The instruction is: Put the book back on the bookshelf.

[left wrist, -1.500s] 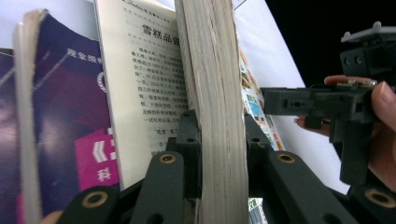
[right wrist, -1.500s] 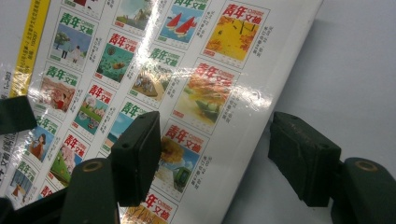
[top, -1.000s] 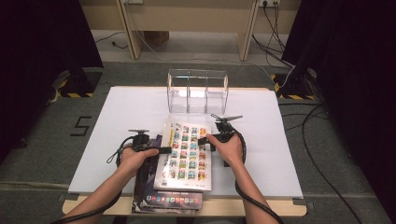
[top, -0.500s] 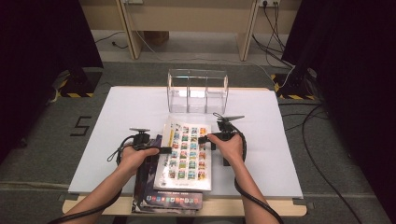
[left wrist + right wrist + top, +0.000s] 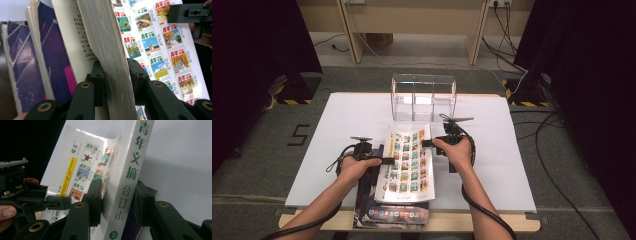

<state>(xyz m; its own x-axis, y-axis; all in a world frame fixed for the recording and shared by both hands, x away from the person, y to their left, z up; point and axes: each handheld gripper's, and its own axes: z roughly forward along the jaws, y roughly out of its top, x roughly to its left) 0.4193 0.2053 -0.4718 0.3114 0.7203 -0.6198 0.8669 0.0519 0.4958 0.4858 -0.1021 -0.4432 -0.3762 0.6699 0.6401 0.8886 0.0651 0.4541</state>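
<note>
The thick book [image 5: 408, 159] has a white cover tiled with small colourful pictures — its white spine bears green characters. Beneath, a dark blue-purple book [image 5: 392, 215] — magenta patches.

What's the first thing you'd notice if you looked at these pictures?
The thick book with rows of small colourful pictures on its cover, lying atop a stack of books at the table's near edge. The left gripper pinches its page edge and the right gripper, whose jaws have just been closing, clamps its white spine. Behind it stands a clear plastic box with compartments.
</note>
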